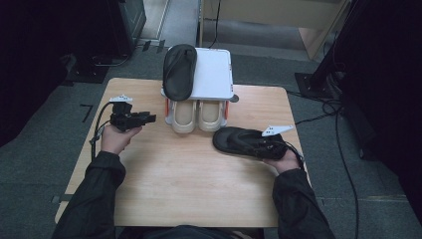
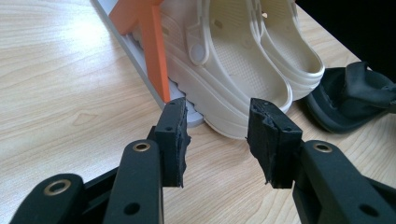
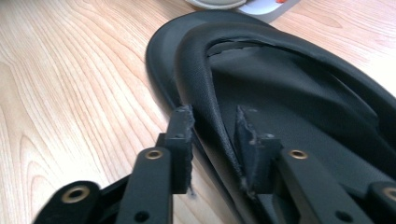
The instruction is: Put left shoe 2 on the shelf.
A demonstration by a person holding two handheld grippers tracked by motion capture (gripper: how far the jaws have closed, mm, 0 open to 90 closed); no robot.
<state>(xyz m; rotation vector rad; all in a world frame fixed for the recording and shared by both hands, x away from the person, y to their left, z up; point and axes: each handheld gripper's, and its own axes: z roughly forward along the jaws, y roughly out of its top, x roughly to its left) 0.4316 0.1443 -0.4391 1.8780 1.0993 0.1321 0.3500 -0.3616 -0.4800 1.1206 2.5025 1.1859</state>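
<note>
A black sandal (image 1: 239, 140) lies on the wooden table (image 1: 189, 179) at the right. My right gripper (image 1: 261, 142) meets it from the right. In the right gripper view the jaws (image 3: 212, 140) stand astride the sandal's thick strap (image 3: 201, 79), shut on it with the pads against its sides. A second black sandal (image 1: 180, 72) lies on top of the white shoe rack (image 1: 214, 74). A pair of cream clogs (image 1: 196, 117) sits on the rack's lower shelf. My left gripper (image 1: 149, 118) hovers left of the rack, open and empty (image 2: 217, 135), pointing at the clogs (image 2: 224, 60).
The rack stands at the table's far edge, with orange posts (image 2: 156, 51) at its sides. Bare tabletop stretches in front of the rack between both hands. Dark floor, cables and equipment stands surround the table.
</note>
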